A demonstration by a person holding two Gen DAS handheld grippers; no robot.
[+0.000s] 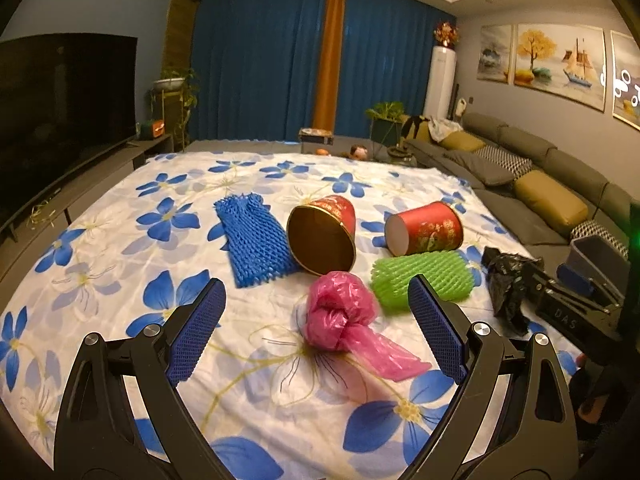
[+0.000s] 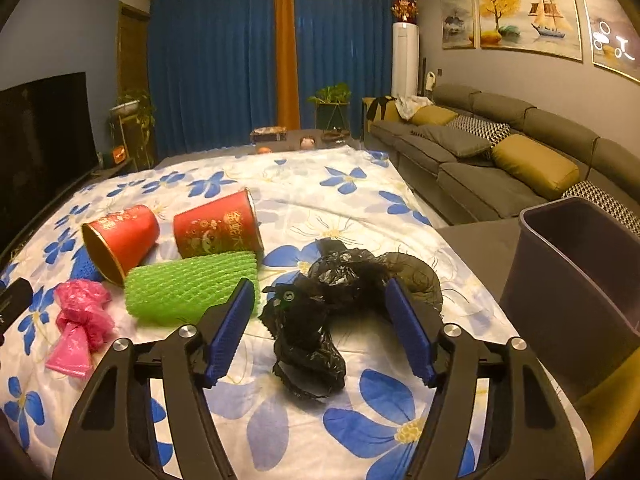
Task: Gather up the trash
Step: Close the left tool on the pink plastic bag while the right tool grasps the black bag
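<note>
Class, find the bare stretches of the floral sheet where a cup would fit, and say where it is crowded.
Free: the far sheet beyond the two red cups, and the left stretch beside the blue foam net. Crowded: the middle, where cups, green foam net, pink bag and black bag cluster; the bin borders the right.

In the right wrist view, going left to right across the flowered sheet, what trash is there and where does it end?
Pink plastic bag → green foam net → black plastic bag → the grey bin past the sheet's right edge.
</note>
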